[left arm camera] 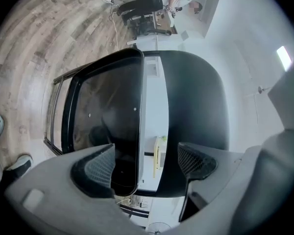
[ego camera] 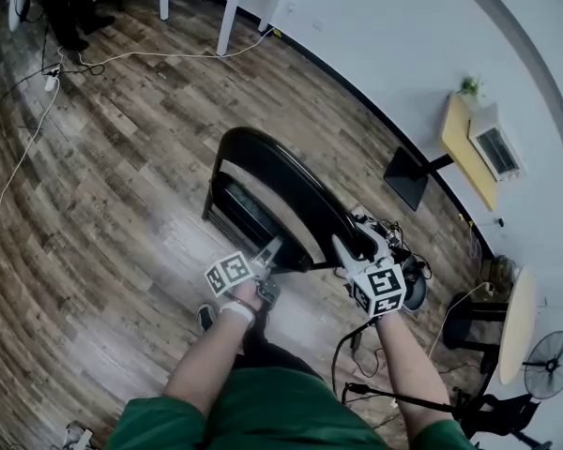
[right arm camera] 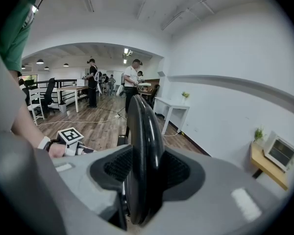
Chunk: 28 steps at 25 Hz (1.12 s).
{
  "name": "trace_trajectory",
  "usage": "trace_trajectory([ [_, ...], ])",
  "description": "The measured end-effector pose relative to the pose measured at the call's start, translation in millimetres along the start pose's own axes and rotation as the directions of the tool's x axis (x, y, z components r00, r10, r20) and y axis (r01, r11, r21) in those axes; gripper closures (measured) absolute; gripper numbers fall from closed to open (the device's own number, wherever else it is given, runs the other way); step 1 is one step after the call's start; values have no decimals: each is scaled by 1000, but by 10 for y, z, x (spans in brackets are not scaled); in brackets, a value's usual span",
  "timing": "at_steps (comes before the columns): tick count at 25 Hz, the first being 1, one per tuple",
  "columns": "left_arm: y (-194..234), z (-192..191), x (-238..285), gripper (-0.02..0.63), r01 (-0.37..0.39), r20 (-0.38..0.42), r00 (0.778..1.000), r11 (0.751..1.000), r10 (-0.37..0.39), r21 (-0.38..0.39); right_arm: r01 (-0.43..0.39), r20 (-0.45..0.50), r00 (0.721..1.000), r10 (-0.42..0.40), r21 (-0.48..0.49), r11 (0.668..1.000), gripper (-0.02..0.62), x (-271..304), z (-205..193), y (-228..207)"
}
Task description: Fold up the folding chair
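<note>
The black folding chair [ego camera: 272,181] stands on the wooden floor [ego camera: 113,176] near a white wall [ego camera: 394,54]. The right tool [right arm camera: 144,168] is clamped on its backrest's edge. The left tool [left arm camera: 144,163] is spread wide and grips nothing; the seat [left arm camera: 108,116] shows between its jaws.

The right tool [right arm camera: 144,169] has its two dark, mesh-faced pads pressed against either side of the glossy black curved back of the folding chair [right arm camera: 141,126], which is seen edge-on and upright. Low at left, the left hand [right arm camera: 56,148] shows beside a black-and-white marker cube [right arm camera: 70,135]. Behind, a white table [right arm camera: 172,106] stands against the white wall [right arm camera: 220,106] on the brown wooden plank floor [right arm camera: 95,124].
</note>
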<state>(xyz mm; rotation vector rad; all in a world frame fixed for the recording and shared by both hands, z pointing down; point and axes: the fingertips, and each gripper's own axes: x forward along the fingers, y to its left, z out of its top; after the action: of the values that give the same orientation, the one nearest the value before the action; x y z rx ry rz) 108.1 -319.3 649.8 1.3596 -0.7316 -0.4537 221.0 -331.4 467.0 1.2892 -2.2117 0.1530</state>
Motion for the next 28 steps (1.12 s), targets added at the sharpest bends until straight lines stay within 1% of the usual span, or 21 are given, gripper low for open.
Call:
trace_trajectory([
  [2,-17,95,-205,190,13,-8,1000,1000,-13,22,1,-2,1000,-1,-3,1000,414,11,-3,-2],
  [4,-93,191,-409,190,28,-21,999,998,-27,60,1,-7,1000,-1,0,1000,414,16,-18,-20],
  [6,-209,293,-596,190,37,-38,999,992,-32,123,2,-5,1000,-2,2,1000,414,17,-21,-40],
  [8,-361,396,-770,190,42,-51,998,980,-33,193,4,-2,1000,-4,0,1000,413,9,-13,-34],
  [12,-785,553,-1035,197,73,-52,997,946,-59,317,6,-3,1000,-6,-14,1000,410,6,-9,3],
  [16,-1259,511,-1190,209,126,-65,992,897,-109,423,8,-19,1000,-8,-26,1000,410,21,-20,-21],
  [18,-1491,467,-1246,212,141,-70,990,859,-123,491,10,-27,1000,-11,-22,1000,409,21,-30,-49],
  [20,-1699,422,-1289,221,141,-82,990,811,-115,568,11,-26,1000,-12,-19,1000,409,9,-30,-51],
  [22,-1839,381,-1299,251,118,-92,993,753,-77,647,13,-18,1000,-13,-19,1000,408,-11,-22,-36],
  [24,-1946,382,-1297,283,80,-77,996,683,-35,726,13,-8,1000,-13,-22,1000,409,-27,-4,-11],
  [25,-1994,403,-1304,314,54,-57,998,648,-17,760,13,-5,1000,-13,-24,1000,410,-32,4,3],
  [26,-2035,430,-1318,375,23,-30,1000,613,0,790,12,-4,1000,-12,-24,1000,409,-35,7,14],
  [28,-2102,467,-1362,537,-38,29,999,537,25,843,10,-6,1000,-11,-21,1000,410,-46,2,27],
])
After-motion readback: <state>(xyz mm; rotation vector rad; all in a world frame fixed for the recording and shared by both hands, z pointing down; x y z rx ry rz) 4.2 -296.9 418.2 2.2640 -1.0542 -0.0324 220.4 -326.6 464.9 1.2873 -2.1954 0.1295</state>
